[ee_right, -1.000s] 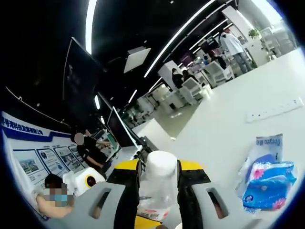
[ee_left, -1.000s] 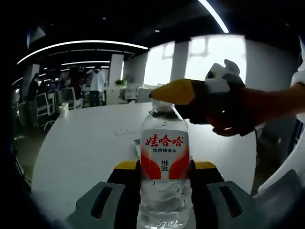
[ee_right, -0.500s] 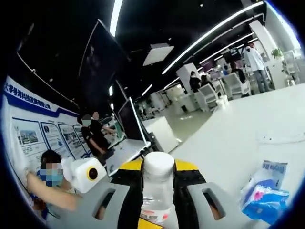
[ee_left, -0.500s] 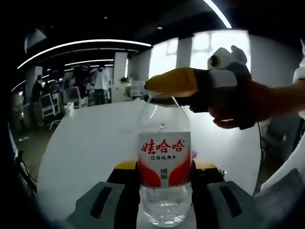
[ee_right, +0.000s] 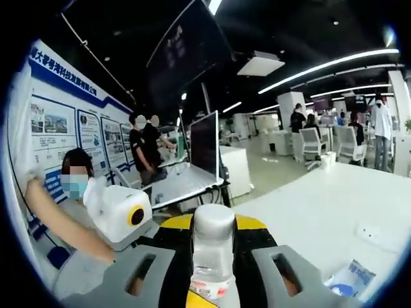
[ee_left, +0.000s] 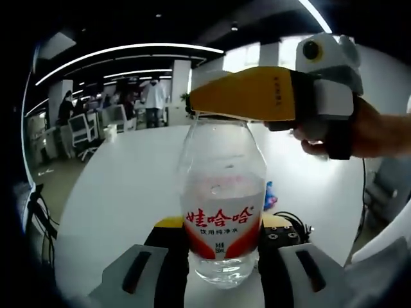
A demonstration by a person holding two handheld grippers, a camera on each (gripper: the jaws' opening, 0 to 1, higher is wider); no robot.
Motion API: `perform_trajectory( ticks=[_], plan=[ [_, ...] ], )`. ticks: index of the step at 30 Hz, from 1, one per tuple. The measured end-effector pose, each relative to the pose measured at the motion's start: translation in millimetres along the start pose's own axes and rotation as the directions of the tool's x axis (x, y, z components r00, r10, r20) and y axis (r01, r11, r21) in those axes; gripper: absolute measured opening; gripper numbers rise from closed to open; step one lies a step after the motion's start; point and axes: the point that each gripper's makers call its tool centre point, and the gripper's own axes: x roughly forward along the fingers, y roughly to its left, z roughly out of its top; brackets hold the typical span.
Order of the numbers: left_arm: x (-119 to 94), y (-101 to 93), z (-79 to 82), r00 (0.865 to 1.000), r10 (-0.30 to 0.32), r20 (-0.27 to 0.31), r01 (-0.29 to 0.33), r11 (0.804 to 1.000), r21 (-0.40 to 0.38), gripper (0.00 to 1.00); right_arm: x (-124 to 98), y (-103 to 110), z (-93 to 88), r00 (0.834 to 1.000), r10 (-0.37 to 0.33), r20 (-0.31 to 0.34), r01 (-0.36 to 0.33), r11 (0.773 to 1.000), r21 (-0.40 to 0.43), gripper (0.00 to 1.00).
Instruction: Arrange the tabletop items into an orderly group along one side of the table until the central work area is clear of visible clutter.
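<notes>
I'm seeing ceiling light strips [ee_left: 128, 51] glowing against a dark ceiling, windows [ee_left: 247, 56] blowing out white, the worktop [ee_left: 122, 186] glaring pale, and fisheye bending everything near the edges.

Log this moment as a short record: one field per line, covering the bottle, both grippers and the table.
bottle: clear water bottle, red and white label, partly filled
left gripper: jaws clamped on the bottle's lower body
right gripper: jaws closed on the bottle's white cap; seen from the left gripper view as a yellow jaw across the bottle top
table: white table
other items: blue and white packet lying on the table
</notes>
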Motion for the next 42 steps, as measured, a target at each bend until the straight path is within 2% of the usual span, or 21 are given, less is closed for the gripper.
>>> perform_trajectory(
  ticks=[11,19,27,32,42],
  plan=[
    [4,7.5,0.1,0.999,0.048,-0.004,-0.048,0.999,-0.020,0.37,6,-7,-0.8,0.999,0.035,0.001,-0.035,0.999,0.008,0.18],
    [11,18.8,0.4,0.996,0.084,-0.012,-0.084,0.996,-0.036,0.38,15,-12,-1.8,0.996,0.086,-0.004,-0.086,0.996,-0.035,0.18],
    [29,30.3,0.6,0.996,0.092,-0.023,-0.093,0.995,-0.045,0.38,21,-30,-6.4,0.994,0.104,-0.017,-0.104,0.993,-0.056,0.19],
    [41,36.9,3.6,0.996,0.091,-0.025,-0.092,0.995,-0.050,0.38,24,-43,-6.1,0.994,0.105,-0.011,-0.105,0.993,-0.050,0.19],
    [65,51.8,6.2,0.995,0.100,-0.026,-0.102,0.993,-0.056,0.38,32,-63,-7.0,0.993,0.122,-0.003,-0.122,0.988,-0.091,0.19]
  ],
)
